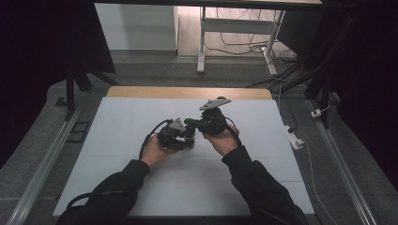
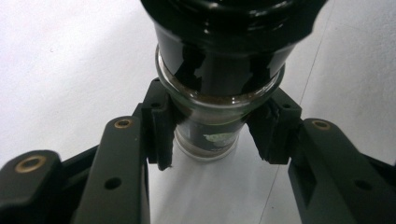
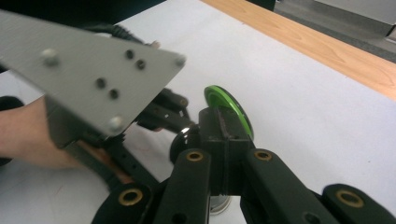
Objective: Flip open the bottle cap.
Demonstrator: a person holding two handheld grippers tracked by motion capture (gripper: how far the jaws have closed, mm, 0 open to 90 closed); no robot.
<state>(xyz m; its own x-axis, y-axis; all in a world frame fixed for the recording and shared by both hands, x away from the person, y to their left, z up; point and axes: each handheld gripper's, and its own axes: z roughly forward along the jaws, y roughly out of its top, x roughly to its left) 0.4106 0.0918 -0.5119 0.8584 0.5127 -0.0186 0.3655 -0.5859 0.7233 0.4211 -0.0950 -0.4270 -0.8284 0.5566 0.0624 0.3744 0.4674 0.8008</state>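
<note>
- The left gripper (image 1: 184, 136), matt black with brass-coloured pivot pins and a grey three-cornered metal plate on top, sits left of the table's middle in the high view.
- Its ribbed black pads (image 2: 161, 126) are closed on a small round jar (image 2: 210, 119), pressing on the clear neck just under a raised glass ring.
- The jar is glossy, dark inside, with a pale green mark low on its wall; it hangs over the table (image 1: 141, 187), held between the two grippers.
- The right gripper (image 1: 199, 124), the same black build, meets the left one near the table's middle.
- Its jaws are closed on the jar's lid (image 3: 229, 112), a flat round disc with a bright green, smooth rim.
- The table is matt white with a light wooden strip along its far edge.
</note>
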